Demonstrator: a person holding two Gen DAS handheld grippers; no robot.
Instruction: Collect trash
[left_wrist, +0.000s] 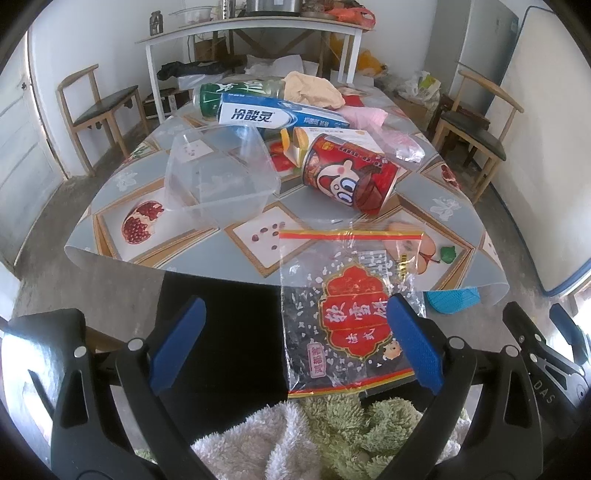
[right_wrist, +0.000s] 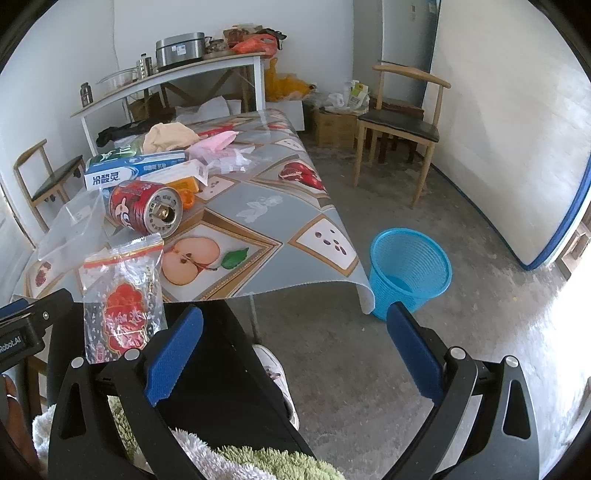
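The left gripper (left_wrist: 293, 341) has its blue-padded jaws spread wide, holding nothing, though its right pad overlaps a clear zip-top plastic bag with a red printed label (left_wrist: 349, 310) that hangs over the near edge of the table covered in a grey fruit-patterned oilcloth (left_wrist: 155, 254). The right gripper (right_wrist: 295, 350) is likewise wide and empty, poised off the table's near corner above bare concrete floor (right_wrist: 461, 325). There, just beside the drooping cloth corner, stands a light-blue ribbed plastic waste basket (right_wrist: 410, 273), with open floor around it. Farther in on the table lie a red cartoon-printed tin can on its side (left_wrist: 349, 173), a clear plastic food container (left_wrist: 219, 177), a blue-and-white toothpaste box (left_wrist: 280, 116) and a green bottle (left_wrist: 236, 92), crowded together. The table's right side is mostly bare.
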